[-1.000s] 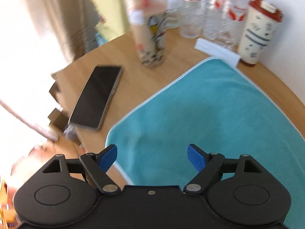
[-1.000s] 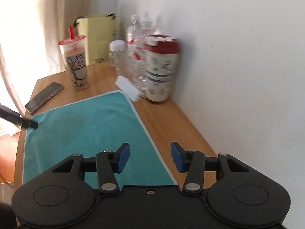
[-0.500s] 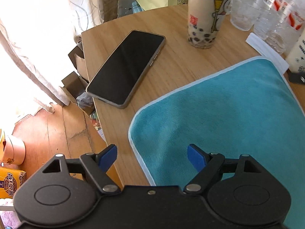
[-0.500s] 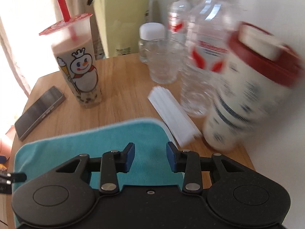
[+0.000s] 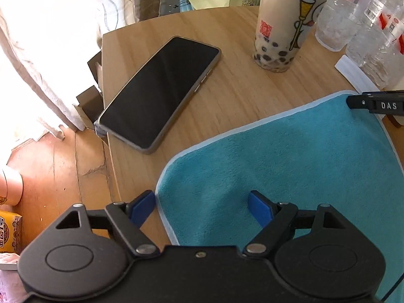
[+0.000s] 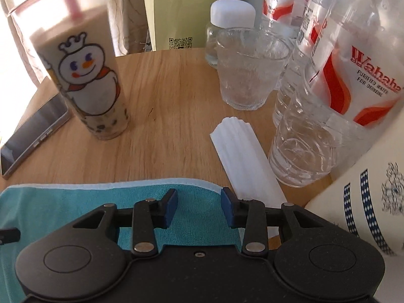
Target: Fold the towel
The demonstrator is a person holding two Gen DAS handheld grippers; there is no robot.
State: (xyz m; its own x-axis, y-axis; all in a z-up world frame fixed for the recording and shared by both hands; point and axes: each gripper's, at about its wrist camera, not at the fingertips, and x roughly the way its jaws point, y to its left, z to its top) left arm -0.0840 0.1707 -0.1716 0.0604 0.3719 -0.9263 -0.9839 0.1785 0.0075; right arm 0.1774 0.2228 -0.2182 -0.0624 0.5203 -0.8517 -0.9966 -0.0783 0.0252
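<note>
Sunlit curtain (image 5: 50, 58) (wood floor (image 5: 58, 166))

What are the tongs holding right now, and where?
Nothing. Both the left tongs and right tongs are open over the towel's far corners.

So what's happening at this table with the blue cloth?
A person holds a claw in each hand and is about to fold the teal towel lying flat on the wooden table. The left claw is open over one far corner, the right claw open over the other. Neither grips the cloth yet. A phone, a bubble tea cup and water bottles stand just beyond.
</note>
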